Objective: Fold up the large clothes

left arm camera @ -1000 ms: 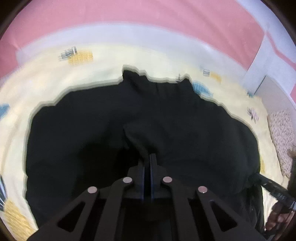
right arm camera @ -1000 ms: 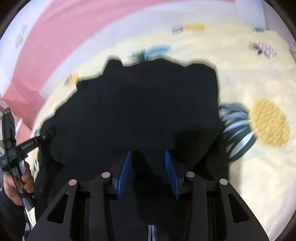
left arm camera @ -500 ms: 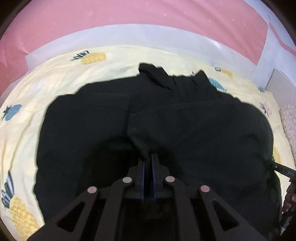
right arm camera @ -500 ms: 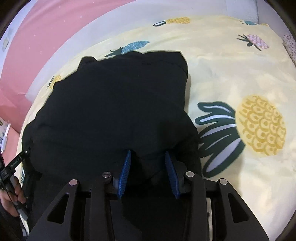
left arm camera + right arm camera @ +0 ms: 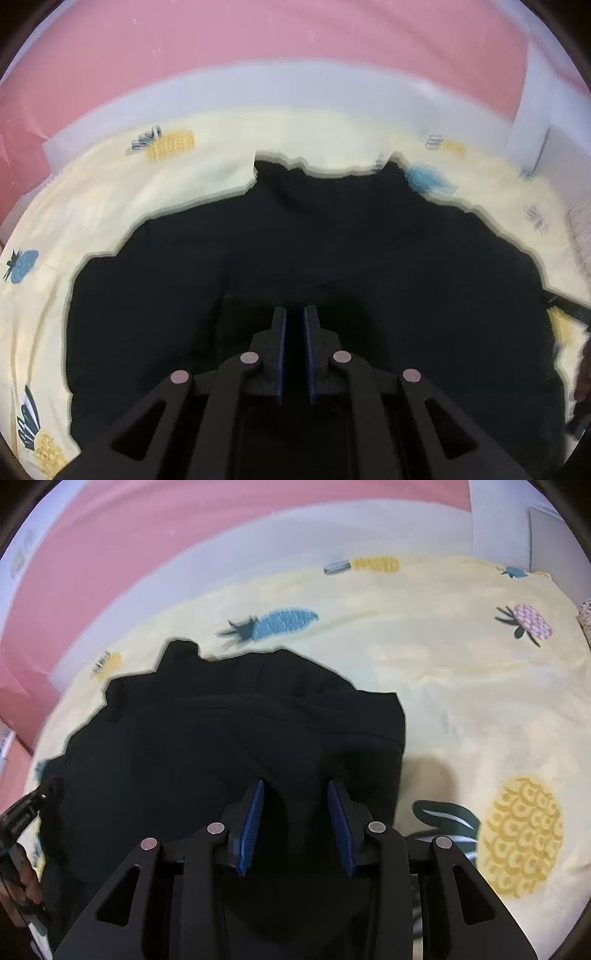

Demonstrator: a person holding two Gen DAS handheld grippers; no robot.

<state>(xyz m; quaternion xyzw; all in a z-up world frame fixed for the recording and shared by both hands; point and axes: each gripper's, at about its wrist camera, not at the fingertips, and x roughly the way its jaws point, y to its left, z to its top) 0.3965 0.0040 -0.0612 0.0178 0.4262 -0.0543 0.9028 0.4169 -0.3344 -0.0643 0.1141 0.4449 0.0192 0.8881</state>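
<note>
A black garment lies spread on a pineapple-print sheet (edges blurred); the left gripper is narrowly parted, the right gripper wide, neither gripping.

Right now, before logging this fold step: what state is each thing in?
left gripper: slightly open, nothing visibly pinched.
right gripper: open, over the cloth.
black garment: lying rumpled on the bedsheet, released.
pineapple bedsheet: spread flat under the garment.

Pale yellow pineapple-print bedsheet, white bed edge, pink wall behind.
</note>
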